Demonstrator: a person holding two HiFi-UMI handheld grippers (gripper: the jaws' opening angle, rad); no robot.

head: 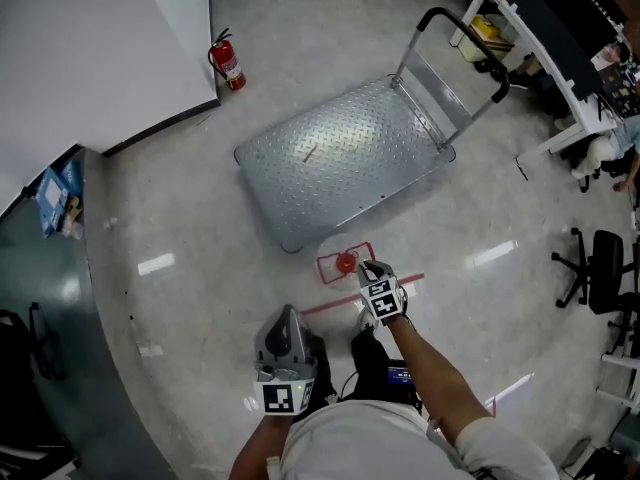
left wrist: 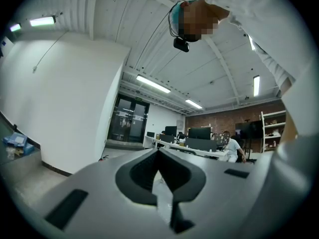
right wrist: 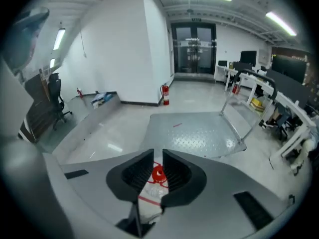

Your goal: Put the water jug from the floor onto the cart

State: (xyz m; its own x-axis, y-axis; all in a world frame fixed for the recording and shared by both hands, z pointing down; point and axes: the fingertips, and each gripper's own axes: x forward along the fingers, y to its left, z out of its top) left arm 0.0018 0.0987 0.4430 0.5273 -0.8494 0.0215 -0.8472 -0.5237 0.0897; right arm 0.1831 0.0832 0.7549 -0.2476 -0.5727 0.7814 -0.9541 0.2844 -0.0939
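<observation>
Pointing the right gripper (head: pixel 368 268), jaws clenched and empty, at the water jug (head: pixel 334 271) on the floor (head: pixel 200 268), six o'clock of the cart (head: pixel 340 158); making out only its red cap (head: pixel 346 262) clearly. Holding the left gripper (head: pixel 287 318) clenched, empty.

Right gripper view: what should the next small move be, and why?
Probably open the right gripper before lowering further. Its jaws stand nearly together, too narrow to take anything, and the red cap of the water jug lies just ahead of them.
</observation>
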